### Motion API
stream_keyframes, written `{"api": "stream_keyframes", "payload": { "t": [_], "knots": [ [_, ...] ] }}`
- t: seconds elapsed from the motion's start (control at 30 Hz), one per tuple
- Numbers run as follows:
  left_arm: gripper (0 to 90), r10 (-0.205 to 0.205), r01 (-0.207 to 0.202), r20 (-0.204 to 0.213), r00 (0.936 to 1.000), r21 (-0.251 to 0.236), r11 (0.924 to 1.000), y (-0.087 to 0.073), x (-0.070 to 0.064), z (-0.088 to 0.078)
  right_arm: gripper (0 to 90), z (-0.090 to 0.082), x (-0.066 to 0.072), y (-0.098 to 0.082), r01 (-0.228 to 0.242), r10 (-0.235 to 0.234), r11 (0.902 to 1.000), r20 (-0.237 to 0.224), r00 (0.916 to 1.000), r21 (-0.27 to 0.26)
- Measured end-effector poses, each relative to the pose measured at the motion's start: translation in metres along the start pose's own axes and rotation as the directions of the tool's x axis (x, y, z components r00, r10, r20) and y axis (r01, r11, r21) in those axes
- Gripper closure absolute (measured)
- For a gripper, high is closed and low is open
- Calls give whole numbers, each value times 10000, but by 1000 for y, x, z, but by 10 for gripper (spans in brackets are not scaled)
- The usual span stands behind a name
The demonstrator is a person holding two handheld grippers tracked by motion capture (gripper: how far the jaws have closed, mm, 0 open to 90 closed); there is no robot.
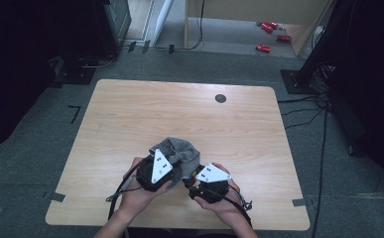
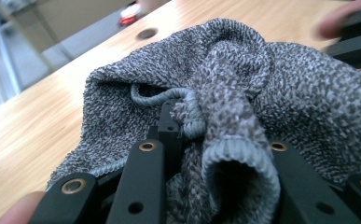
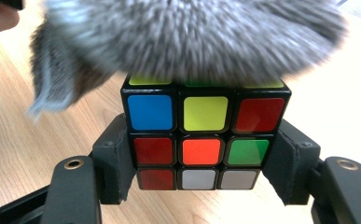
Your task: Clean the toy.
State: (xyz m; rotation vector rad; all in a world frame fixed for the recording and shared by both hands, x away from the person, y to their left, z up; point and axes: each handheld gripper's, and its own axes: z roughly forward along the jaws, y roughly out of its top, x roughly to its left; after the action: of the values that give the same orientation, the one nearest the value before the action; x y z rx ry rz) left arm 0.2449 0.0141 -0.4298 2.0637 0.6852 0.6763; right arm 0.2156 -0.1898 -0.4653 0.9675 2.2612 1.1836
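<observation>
Your right claw [image 3: 201, 186] squeezes the cube [image 3: 205, 140] at the table's [image 1: 130, 114] near edge. Your left claw [image 2: 187, 140] pinches the grey sock [image 2: 243, 93]. The sock only touches the cube's top; pulling it over is left.

Lab or test room: grey carpet [image 1: 26, 144] with tape marks [image 1: 57, 197], black equipment stands [image 1: 323, 44], trailing cables [image 1: 323, 129], lone wooden surface [image 1: 145, 109].

Knit cloth [image 3: 192, 37] draped over puzzle cube [image 3: 201, 140], table [image 1: 130, 114] beneath
</observation>
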Motion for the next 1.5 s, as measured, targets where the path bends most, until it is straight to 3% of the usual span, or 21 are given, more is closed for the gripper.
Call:
{"api": "stream_keyframes", "payload": {
  "t": [0.07,0.17,0.3,0.4,0.47,0.53,0.57,0.8,0.87,0.9,0.93,0.97,1.03,1.1,1.17,1.2,1.23,1.37,1.43,1.47,1.5],
  "knots": [
    [729,-276,277,58,9996,-137,9995,0,4,-3,346,0,0,0,-5,5,10000,17,10000,0],
    [727,-560,605,748,9956,-592,9964,6,2,-10,345,1,-1,0,-22,22,10000,22,10000,15],
    [724,-842,1030,2030,9755,-834,9912,12,-9,-11,346,3,1,0,72,-72,10000,-49,10000,37],
    [725,-687,804,1869,9800,-556,9952,8,-13,-4,346,1,3,1,158,-158,9999,-43,9999,-67],
    [726,-883,985,1871,9784,-459,9941,6,-9,-2,346,0,4,1,225,-225,9997,54,9997,2],
    [727,-752,808,1449,9866,-337,9962,5,-6,-1,346,-1,3,0,186,-186,9998,40,9998,3],
    [727,-801,848,1377,9872,-286,9960,3,-4,0,346,-1,3,0,150,-150,9999,51,9999,-14],
    [726,-1296,1309,925,9872,-79,9914,-4,19,-1,345,-5,-1,1,123,-120,9995,101,9999,-282],
    [725,-1713,1735,859,9815,-189,9846,-7,32,-5,346,-7,-4,1,51,-46,9993,148,9999,-362],
    [725,-2021,2052,900,9752,-261,9784,-9,39,-7,346,-9,-6,1,-7,16,9991,221,9998,-422],
    [725,-2644,2713,1204,9569,-454,9614,-13,53,-11,346,-13,-11,1,-143,161,9983,314,9994,-560],
    [725,-2644,2713,1204,9569,-454,9614,-13,53,-11,346,-13,-11,1,-143,161,9983,314,9994,-560],
    [725,-3052,3202,1711,9368,-679,9449,-17,63,-13,345,-16,-14,1,-204,230,9973,357,9991,-705],
    [725,-3181,3433,2250,9210,-828,9356,-20,68,-14,346,-19,-16,2,-231,261,9953,302,9992,-936],
    [723,-3219,3515,2585,9108,-766,9330,-22,70,-12,345,-22,-16,3,-236,264,9927,225,9994,-1186],
    [722,-3270,3605,2819,9020,-749,9298,-23,69,-10,346,-24,-16,3,-197,221,9910,169,9996,-1327],
    [721,-3346,3736,3146,8883,-714,9248,-24,68,-8,346,-25,-16,3,-140,156,9890,98,9998,-1470],
    [719,-3453,4229,4725,8109,-653,9038,-25,61,0,346,-28,-11,4,107,-156,9809,-236,9996,-1943],
    [720,-3369,4191,5037,7955,-558,9062,-25,57,3,346,-31,-7,4,344,-462,9717,-455,9979,-2336],
    [720,-3355,4198,5200,7855,-494,9063,-25,56,5,346,-31,-7,4,344,-462,9717,-455,9979,-2336],
    [722,-3400,4288,5414,7690,-423,9024,-26,56,6,346,-33,-6,5,411,-561,9665,-522,9971,-2535]
  ]
}}
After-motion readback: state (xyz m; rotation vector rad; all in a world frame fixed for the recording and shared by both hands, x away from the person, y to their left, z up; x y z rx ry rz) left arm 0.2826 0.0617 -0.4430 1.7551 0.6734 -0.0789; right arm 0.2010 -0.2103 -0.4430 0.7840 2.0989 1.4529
